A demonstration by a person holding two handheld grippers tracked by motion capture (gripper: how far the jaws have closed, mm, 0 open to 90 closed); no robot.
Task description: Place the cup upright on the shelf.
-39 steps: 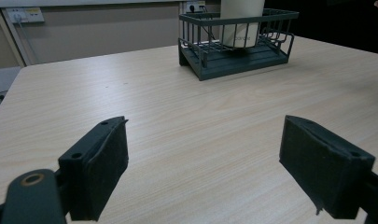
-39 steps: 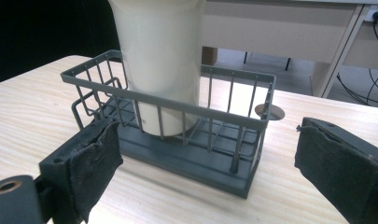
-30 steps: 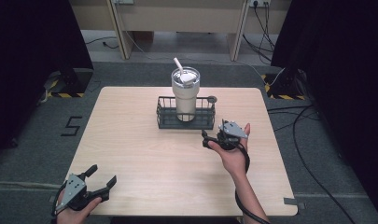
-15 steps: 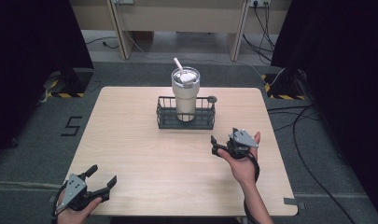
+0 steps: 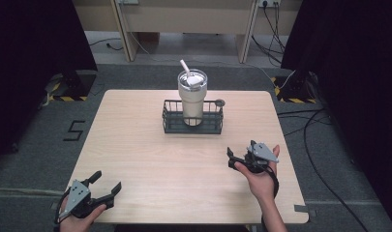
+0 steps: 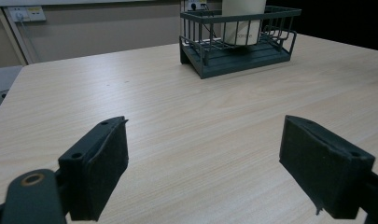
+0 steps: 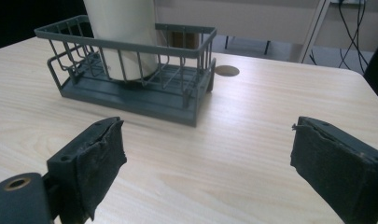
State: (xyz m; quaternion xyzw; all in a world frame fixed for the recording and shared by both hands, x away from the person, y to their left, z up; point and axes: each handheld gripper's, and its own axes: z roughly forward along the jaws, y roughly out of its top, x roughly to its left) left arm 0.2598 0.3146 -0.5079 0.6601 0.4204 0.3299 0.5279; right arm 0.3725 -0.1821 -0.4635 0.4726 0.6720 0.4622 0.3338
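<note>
The left gripper [image 5: 104,189] hovers at the tabletop's [image 5: 135,145] near left corner, jaws spread, holding nothing. A basket [image 5: 192,124] sits toward the far edge, with a cup [image 5: 192,96], probably lidded, upright inside. The right gripper [image 5: 232,160] hangs near the right edge, jaws spread, empty.

A lab or recording studio is showing here, not a home. A bare wooden table [image 5: 135,145] is standing on grey carpet [image 5: 34,145], with black curtains [image 5: 34,34] hanging off its left and right edges and yellow-black hazard tape [image 5: 63,97] marking stand feet near its far corners. Cables [image 5: 319,125] are trailing across the floor past the right edge, wall sockets [image 6: 25,13] are sitting on the pale wall behind, and a taped "5" [image 5: 75,130] is lying by the left edge.
</note>
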